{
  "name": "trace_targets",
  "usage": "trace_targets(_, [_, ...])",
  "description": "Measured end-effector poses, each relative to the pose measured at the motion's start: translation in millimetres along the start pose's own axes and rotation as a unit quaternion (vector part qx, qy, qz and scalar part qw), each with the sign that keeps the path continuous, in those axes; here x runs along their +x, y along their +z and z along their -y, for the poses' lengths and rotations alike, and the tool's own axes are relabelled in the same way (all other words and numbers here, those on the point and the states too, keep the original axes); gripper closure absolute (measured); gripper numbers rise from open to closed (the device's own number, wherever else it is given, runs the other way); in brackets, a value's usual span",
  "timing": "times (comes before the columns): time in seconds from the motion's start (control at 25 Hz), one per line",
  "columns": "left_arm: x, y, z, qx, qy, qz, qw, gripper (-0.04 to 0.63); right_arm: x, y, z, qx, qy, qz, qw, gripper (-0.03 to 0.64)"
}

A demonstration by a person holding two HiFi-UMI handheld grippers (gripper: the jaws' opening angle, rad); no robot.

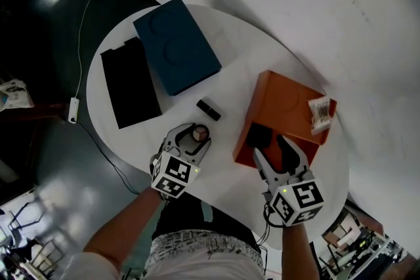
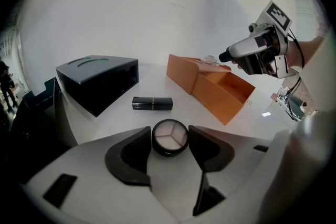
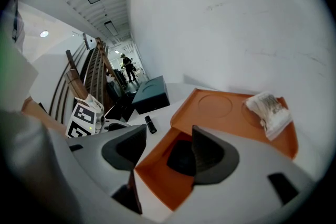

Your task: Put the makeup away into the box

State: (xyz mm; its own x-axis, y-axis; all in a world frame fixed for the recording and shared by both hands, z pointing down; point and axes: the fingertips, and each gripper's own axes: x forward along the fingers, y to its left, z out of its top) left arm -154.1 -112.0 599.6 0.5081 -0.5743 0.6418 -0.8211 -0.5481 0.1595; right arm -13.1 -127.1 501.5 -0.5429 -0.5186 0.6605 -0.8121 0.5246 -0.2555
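Observation:
A round compact with pale powder lies on the white round table. My left gripper has a pad touching each side of it. A black lipstick tube lies just beyond it. To the right stands the open orange box with a dark thing inside. My right gripper hovers open above that box, holding nothing.
The orange lid behind the box carries a white wrapped packet. A blue box and a flat black box sit at the table's far left. A cable and power strip lie on the floor.

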Motion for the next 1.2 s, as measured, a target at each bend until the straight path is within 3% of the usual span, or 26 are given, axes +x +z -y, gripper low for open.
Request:
trace_targets(0.68, [-6, 12, 1, 0.019, 0.001, 0.011, 0.9998, 0.359, -7, -1, 4, 0.038, 0.000, 0.015, 0.999, 0.341])
trace_targets(1.2, [-42, 65, 24, 0.058, -0.004, 0.060, 0.9965, 0.360, -44, 9, -4, 0.036, -0.011, 0.053, 0.998, 0.337])
